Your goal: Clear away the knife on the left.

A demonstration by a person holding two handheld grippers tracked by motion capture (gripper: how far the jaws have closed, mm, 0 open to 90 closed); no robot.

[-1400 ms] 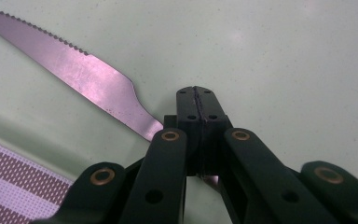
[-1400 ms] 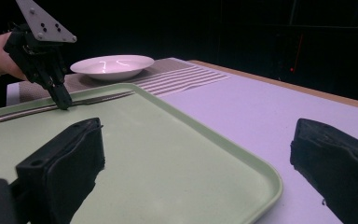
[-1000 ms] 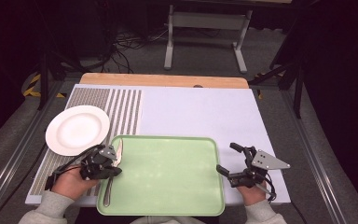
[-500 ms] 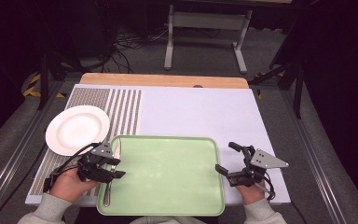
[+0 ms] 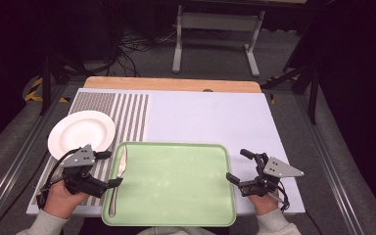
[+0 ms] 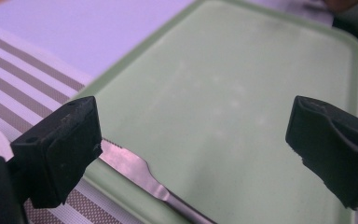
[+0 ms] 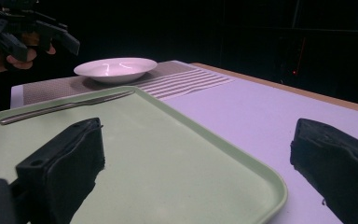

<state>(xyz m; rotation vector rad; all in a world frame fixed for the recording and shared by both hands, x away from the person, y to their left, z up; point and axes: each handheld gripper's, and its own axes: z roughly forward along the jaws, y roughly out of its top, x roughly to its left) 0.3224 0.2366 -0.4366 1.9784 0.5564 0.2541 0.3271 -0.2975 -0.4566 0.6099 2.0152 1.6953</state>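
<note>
A: Knife (image 5: 118, 178): one, metal, lying flat along the left rim of the tray (image 5: 176, 147), blade end toward the far side, handle end toward the person. In the left gripper view the serrated blade (image 6: 121, 156) rests on the tray's edge, partly behind the near pad.

B: And the tray?

A: Tray: one, pale green, rectangular with rounded corners, on the white mat (image 5: 210, 112) at the person's side of the table. Nothing but the knife lies on it.

B: Left gripper (image 5: 108, 169)?

A: Just left of the tray, beside the knife and above it. Its jaws have just been opening and now stand wide apart. Nothing is between the pads; the knife lies free below them, untouched. The hand (image 5: 61, 198) holding it sits at the tray's near left corner.

B: Right gripper (image 5: 238, 166)?

A: Just right of the tray, off its right rim, over the white mat. Jaws spread wide, holding nothing. Its own view looks across the tray, whose near corner (image 7: 261, 186) lies between the two pads, with the knife at the far rim.

B: Anything else?

A: Plate (image 5: 81, 133): one, white, round, left of the tray's far left corner, resting on the striped placemat (image 5: 132, 112). Apart from the tray, not touching it. The placemat runs from the plate to the tray's left side.
</note>
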